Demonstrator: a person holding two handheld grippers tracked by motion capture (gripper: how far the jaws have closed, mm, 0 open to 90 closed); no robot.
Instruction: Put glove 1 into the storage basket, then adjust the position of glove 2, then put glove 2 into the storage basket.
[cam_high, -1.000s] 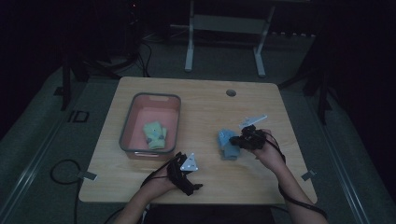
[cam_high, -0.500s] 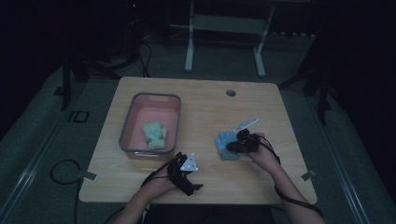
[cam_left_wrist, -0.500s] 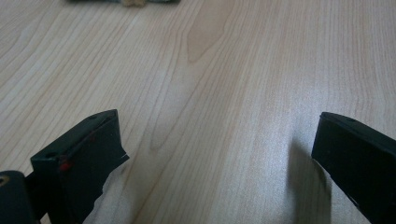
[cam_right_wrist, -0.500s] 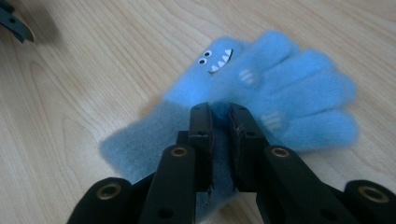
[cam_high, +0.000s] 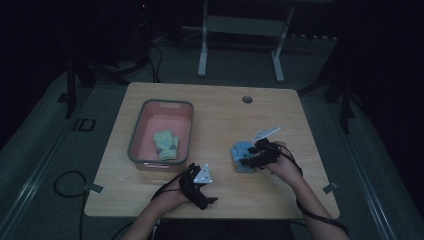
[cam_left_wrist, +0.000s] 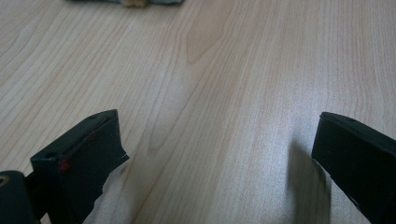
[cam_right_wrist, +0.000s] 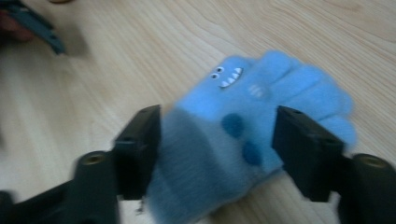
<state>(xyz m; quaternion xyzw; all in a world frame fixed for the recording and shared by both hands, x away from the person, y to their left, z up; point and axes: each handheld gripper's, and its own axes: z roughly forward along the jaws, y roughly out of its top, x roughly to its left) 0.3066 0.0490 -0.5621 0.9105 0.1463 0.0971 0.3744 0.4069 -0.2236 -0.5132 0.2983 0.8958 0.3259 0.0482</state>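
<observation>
Wooden table (cam_high: 225, 115) carries a pink bin (cam_high: 162, 134) as landmark. Right of the bin lies the blue glove (cam_right_wrist: 261, 116), between the right gripper (cam_high: 248, 159) jaws, just opened and apart. Left gripper (cam_high: 200, 192), below the bin, stands wide over bare wood.

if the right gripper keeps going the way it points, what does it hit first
Most likely the fuzzy blue glove with the toothy face, lying on the wooden table between the open fingers of the right gripper, which have just been opening.

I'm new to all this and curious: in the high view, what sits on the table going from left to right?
Pink bin holding a green glove → left gripper → blue glove → right gripper.
</observation>
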